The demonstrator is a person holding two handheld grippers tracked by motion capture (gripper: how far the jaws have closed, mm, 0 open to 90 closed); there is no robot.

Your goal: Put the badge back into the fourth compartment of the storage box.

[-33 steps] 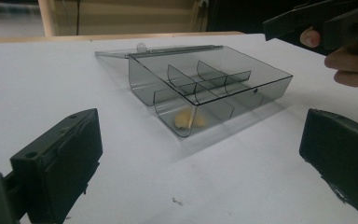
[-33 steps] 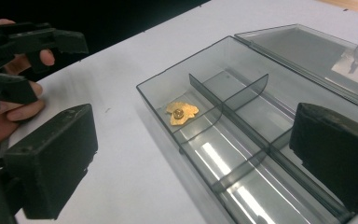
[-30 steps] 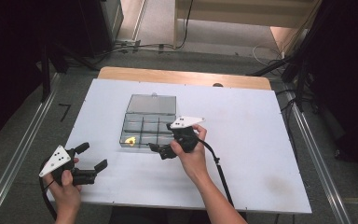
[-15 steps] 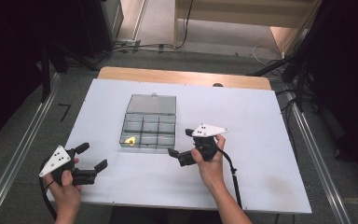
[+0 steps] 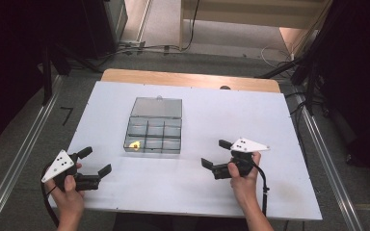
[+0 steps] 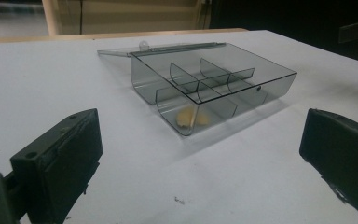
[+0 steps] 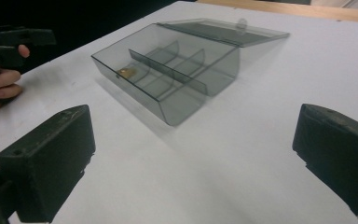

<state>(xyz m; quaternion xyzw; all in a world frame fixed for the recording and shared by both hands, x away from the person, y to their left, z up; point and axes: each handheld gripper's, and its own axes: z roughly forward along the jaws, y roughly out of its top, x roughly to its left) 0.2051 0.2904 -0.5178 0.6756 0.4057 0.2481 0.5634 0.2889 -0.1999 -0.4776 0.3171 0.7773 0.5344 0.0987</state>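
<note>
From above, both grippers, left gripper (image 5: 92,161) and right gripper (image 5: 216,153), are resting wide open and empty near the open compartment box (image 5: 154,126) mid-tabletop (image 5: 250,115). Left gripper view: a small yellow piece (image 6: 189,117), possibly metal, is lying in a near corner compartment. Right gripper view: closing the lid (image 7: 223,29) is probably coming next.

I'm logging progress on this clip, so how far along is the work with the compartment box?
Done, by the look of it: a small yellow piece lies in the near-left compartment of the clear box. In hand: nothing; the left gripper and right gripper are open and empty, resting on the table apart from the box. Left, probably: the lid lies open, so closing it may remain.
</note>
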